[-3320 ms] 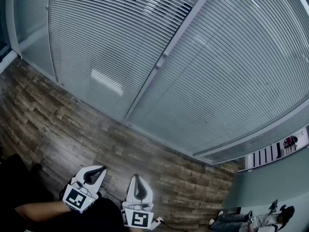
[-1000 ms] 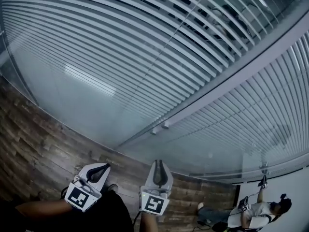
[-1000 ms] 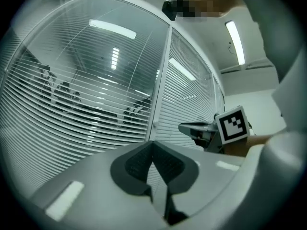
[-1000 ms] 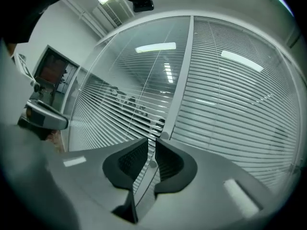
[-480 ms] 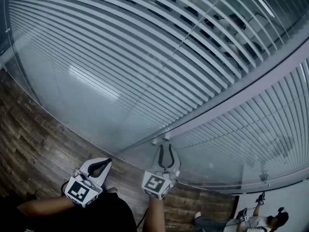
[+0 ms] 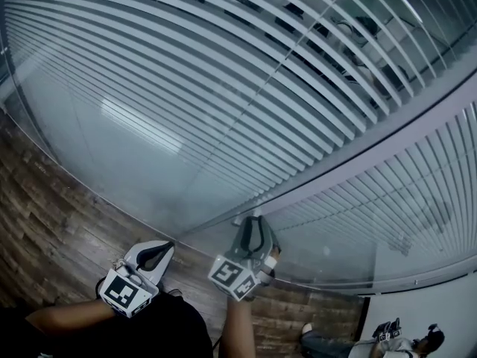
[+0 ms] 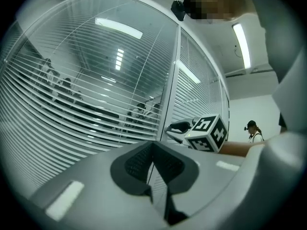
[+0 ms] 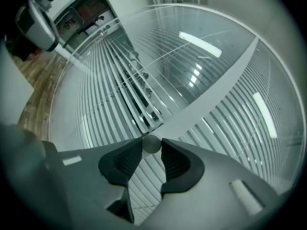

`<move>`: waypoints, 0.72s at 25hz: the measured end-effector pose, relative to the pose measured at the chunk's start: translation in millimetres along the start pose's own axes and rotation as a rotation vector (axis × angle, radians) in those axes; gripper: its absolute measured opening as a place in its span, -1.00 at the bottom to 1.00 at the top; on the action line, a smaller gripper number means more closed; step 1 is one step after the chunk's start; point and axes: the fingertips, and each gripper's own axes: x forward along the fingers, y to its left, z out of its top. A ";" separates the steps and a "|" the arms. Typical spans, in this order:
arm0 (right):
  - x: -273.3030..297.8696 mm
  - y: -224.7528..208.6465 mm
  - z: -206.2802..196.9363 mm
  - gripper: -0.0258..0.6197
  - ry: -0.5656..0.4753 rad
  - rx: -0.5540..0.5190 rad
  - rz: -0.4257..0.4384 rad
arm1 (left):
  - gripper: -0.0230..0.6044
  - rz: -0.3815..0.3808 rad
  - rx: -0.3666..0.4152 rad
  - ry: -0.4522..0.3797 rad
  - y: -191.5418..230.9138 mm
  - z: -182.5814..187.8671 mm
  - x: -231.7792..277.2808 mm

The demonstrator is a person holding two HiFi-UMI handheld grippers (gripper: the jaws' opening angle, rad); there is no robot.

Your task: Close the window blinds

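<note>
Right gripper view gives the plainest look. A small round grey knob (image 8: pixel 151 142) on the frame bar (image 8: pixel 206 99) sits right between the pads of the right claw (image 8: pixel 151 147). Both pads press on it, so that claw is clamped on the knob. The window blinds (image 8: pixel 120 75) spread out on both sides of the frame bar, their slats tilted open enough for the room beyond to show through the gaps.

In the head view the right claw (image 6: pixel 254 222) has its tips up against the frame bar (image 6: pixel 373 136), and the knob itself cannot be made out there. The left claw (image 6: pixel 165 246) hangs lower, apart from the frame bar, above the wooden floor (image 6: pixel 45 192). Its jaw tips meet with nothing between them, as the left gripper view (image 7: pixel 153 145) shows.

A second ago the right claw was below the frame bar. Half a second ago it had reached the bar, and since then its marker cube (image 6: pixel 232 274) has rolled to one side. The left claw has hardly shifted.

Only the left gripper view shows that cube (image 7: pixel 207 132) side-on by the frame bar, and people (image 7: pixel 57 80) seated behind the slats.
</note>
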 end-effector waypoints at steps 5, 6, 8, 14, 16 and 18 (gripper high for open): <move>1.1 -5.9 -5.5 -0.53 -0.039 0.450 0.081 | -0.92 -0.010 -0.008 0.014 1.4 -1.2 1.6; 1.2 -6.7 -6.3 -0.53 -0.052 0.565 0.101 | -0.92 -0.009 -0.008 0.014 2.6 -1.8 0.3; 0.7 -7.7 -7.1 -0.53 -0.079 0.787 0.139 | -0.92 -0.006 -0.008 0.013 5.2 -2.7 -3.6; 1.9 -16.2 -9.0 -0.53 -0.114 0.986 0.184 | -0.92 0.004 -0.022 0.019 6.7 -1.3 -7.8; 1.0 -15.7 -7.9 -0.53 -0.103 0.820 0.159 | -0.92 0.008 -0.028 0.024 7.4 -2.0 -11.0; 0.4 -12.9 -5.3 -0.53 -0.079 0.593 0.130 | -0.92 0.013 -0.030 0.029 8.7 -2.9 -14.8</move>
